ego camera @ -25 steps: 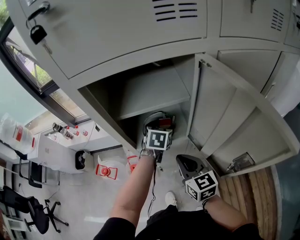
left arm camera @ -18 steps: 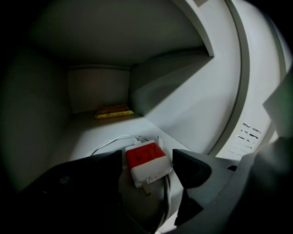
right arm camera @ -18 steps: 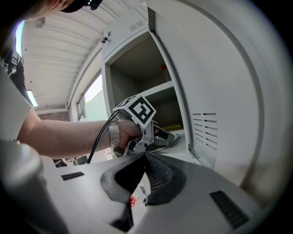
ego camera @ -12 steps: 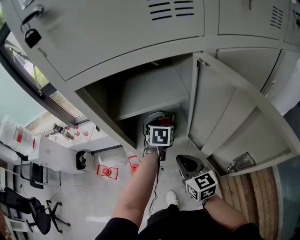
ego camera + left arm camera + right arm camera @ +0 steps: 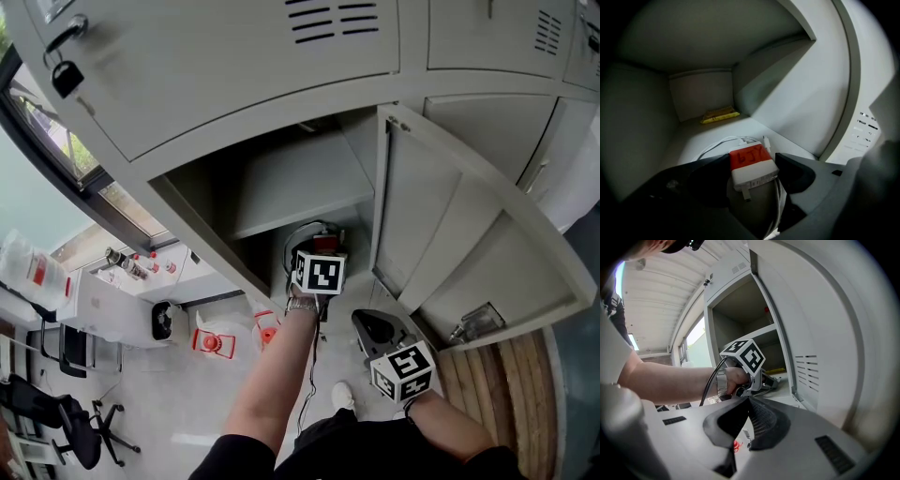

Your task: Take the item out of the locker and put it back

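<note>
Left hand-held gripper (image 5: 753,159) is pinching the charger (image 5: 751,168) between its jaws, just above the locker shelf (image 5: 740,126). Right hand-held gripper (image 5: 746,404) is pressed together, empty, outside the locker. Risk: the cable (image 5: 712,145) looped ahead could snag and twist the charger loose.

— What is there at the left side of the head view?
— A small black padlock (image 5: 66,78) hangs at the upper left. Under it a dark-framed window (image 5: 58,155) runs slantwise. At the lower left stands a white table (image 5: 108,300) with small bottles (image 5: 141,259) on it, some with red caps. A black office chair on wheels (image 5: 80,433) is near the bottom corner.
— And on the pale floor (image 5: 159,403)?
— A white bin with a black opening (image 5: 165,320). Near it, to the right, is a red and white object (image 5: 212,340); what it is I cannot tell. Brown wooden planks (image 5: 525,375) lie at the lower right.
</note>
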A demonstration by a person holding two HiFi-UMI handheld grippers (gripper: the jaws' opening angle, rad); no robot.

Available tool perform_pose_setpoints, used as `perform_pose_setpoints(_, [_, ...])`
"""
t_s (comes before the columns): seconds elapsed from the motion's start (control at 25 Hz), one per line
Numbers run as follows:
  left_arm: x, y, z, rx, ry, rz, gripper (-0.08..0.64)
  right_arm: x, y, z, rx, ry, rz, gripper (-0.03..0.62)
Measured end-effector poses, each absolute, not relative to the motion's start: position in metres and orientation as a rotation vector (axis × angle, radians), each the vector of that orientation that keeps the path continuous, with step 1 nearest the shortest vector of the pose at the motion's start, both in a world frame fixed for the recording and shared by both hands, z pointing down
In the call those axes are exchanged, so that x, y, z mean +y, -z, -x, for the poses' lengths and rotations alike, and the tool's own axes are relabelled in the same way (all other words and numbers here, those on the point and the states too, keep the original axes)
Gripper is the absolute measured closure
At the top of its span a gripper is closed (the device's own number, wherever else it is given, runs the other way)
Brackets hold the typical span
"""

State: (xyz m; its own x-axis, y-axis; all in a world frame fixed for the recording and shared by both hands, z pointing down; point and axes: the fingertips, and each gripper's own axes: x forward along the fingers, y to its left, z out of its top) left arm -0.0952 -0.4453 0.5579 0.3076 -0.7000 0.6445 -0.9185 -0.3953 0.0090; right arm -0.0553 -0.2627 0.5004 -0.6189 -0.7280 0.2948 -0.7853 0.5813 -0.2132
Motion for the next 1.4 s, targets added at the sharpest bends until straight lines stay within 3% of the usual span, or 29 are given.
perform_pose_setpoints(0.76, [-0.398,-0.533,0.097,-1.564,-0.742,-2.267,0.259,-0.227,-0.487,0.031,-2.684,-0.437,-1.227,0.540])
perform_pose_setpoints(1.4, [-0.274,-0.495,0.090,-1.696,-0.637,-2.223,0.261,-0.151,-0.458,0.007,-2.790,-0.339,-1.084,0.540])
